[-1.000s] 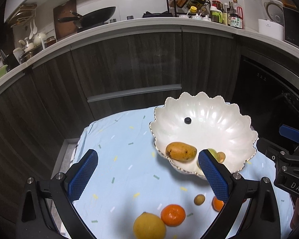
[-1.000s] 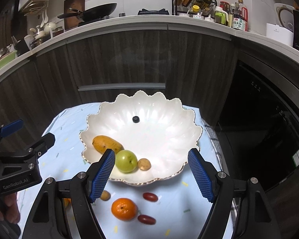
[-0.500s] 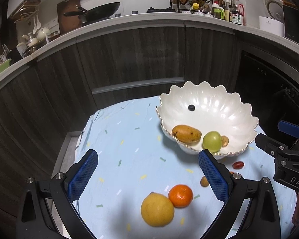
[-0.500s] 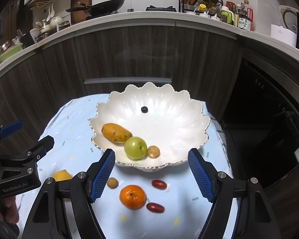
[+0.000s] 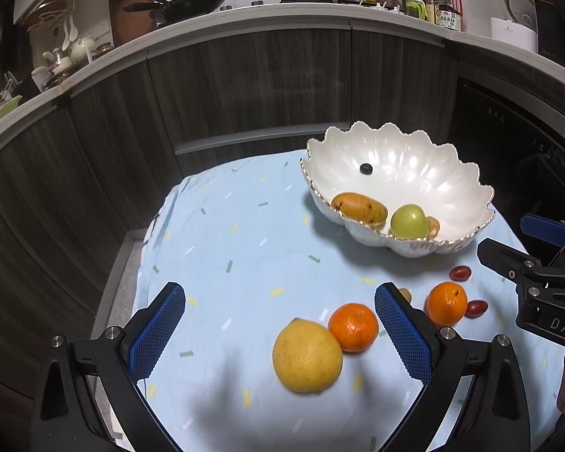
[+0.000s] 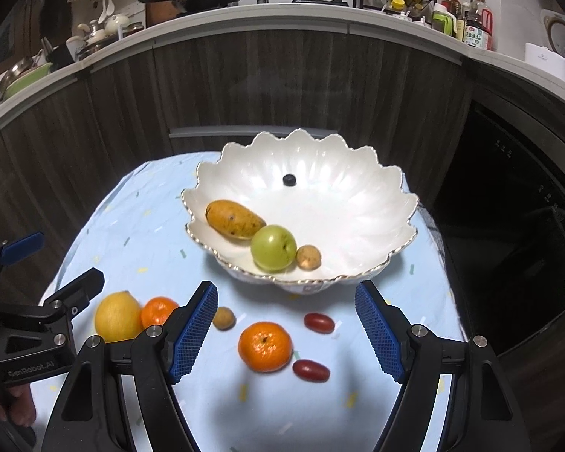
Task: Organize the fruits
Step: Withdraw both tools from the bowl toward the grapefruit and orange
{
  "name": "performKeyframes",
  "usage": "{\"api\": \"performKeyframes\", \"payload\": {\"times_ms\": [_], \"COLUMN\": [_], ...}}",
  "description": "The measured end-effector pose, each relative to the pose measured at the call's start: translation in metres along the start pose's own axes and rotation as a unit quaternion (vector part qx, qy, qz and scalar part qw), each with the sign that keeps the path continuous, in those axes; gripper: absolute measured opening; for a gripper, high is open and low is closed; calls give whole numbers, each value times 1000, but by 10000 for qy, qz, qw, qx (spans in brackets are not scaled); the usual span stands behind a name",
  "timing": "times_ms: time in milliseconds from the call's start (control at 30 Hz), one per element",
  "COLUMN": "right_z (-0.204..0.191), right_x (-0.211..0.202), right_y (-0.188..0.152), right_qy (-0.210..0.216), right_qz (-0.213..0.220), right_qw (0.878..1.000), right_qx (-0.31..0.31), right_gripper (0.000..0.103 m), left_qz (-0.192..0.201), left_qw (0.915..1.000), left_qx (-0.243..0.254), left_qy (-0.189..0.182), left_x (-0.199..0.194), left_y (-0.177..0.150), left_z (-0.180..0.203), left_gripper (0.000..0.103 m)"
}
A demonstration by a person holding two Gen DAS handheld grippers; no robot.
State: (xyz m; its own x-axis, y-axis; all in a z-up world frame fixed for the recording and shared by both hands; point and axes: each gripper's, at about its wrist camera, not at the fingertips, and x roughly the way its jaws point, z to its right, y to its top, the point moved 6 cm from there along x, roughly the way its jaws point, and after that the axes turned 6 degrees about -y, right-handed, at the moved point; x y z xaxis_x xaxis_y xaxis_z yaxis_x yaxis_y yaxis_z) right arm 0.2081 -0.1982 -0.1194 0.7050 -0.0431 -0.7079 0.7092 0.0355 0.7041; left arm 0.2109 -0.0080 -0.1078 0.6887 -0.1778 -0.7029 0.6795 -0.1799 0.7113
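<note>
Orange and round, the tangerine (image 6: 265, 345) sits on the blue-clothed desk (image 6: 139, 241) before the right gripper (image 6: 286, 329), jaws wide, empty; likely light, firm, best pinched across its middle. Left gripper (image 5: 278, 333) equally wide over lemon (image 5: 307, 356). Two tangerines, two red dates (image 6: 319, 322), four fruits inside the scalloped bowl (image 6: 376, 203)

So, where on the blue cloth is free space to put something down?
Free: the cloth left of the white bowl, up to its far-left edge. Crowded: in front of the bowl, where the lemon, two oranges and small fruits lie.
</note>
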Motion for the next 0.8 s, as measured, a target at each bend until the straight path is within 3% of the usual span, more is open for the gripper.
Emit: {"api": "performKeyframes", "payload": {"times_ms": [800], "right_z": [-15], "right_x": [30], "right_y": [-37], "right_qy": [115], "right_qz": [-412], "right_qw": [9989], "right_qx": [-174], "right_gripper": [76], "left_qz": [-450], "left_qw": [9988], "left_qx": [123], "left_qy": [-169], "left_x": [29], "left_y": [-47], "left_z": [-2], "left_gripper": [102]}}
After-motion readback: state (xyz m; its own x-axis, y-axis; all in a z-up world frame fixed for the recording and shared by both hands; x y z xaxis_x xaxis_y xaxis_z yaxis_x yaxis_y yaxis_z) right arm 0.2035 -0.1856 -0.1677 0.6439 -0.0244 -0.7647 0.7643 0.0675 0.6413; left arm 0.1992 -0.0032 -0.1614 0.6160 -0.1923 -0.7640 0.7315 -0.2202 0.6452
